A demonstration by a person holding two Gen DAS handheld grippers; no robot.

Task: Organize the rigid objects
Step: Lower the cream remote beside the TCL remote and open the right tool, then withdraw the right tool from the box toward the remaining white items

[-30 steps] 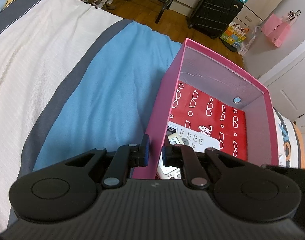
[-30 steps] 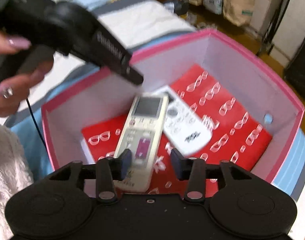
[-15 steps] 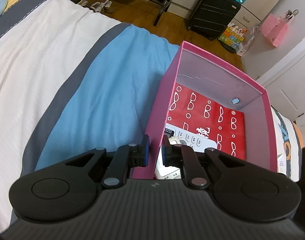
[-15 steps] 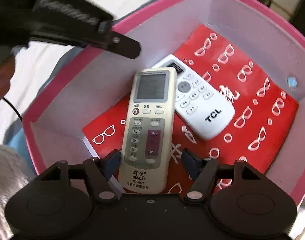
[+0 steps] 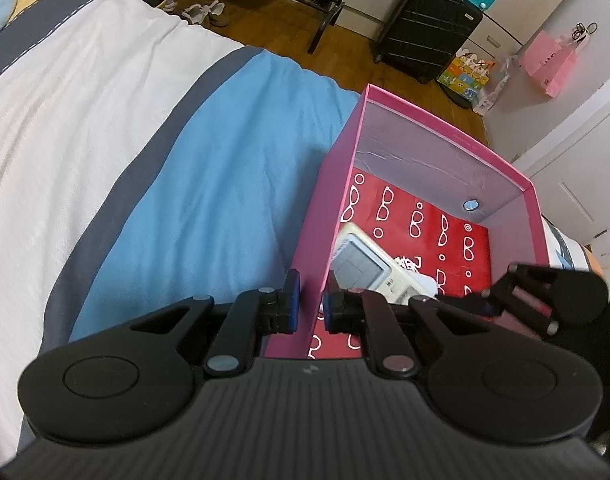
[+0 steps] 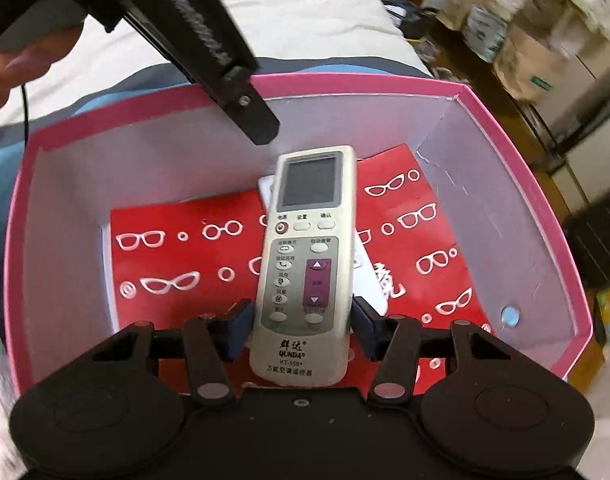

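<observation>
A pink box with a red glasses-print lining stands on the bed. My left gripper is shut on the box's left wall. It also shows in the right wrist view. My right gripper is shut on a beige remote with a screen and a purple pad, held inside the box. The beige remote also shows in the left wrist view. A white remote lies under it on the lining, mostly hidden.
The striped bedspread spreads left of the box. Beyond the bed stand a black suitcase, a pink bag and white cupboards. Cardboard boxes stand on the floor in the right wrist view.
My right gripper has closed on the beige remote and swung it further into the box, over the white remote. My left gripper keeps its hold on the box wall.
</observation>
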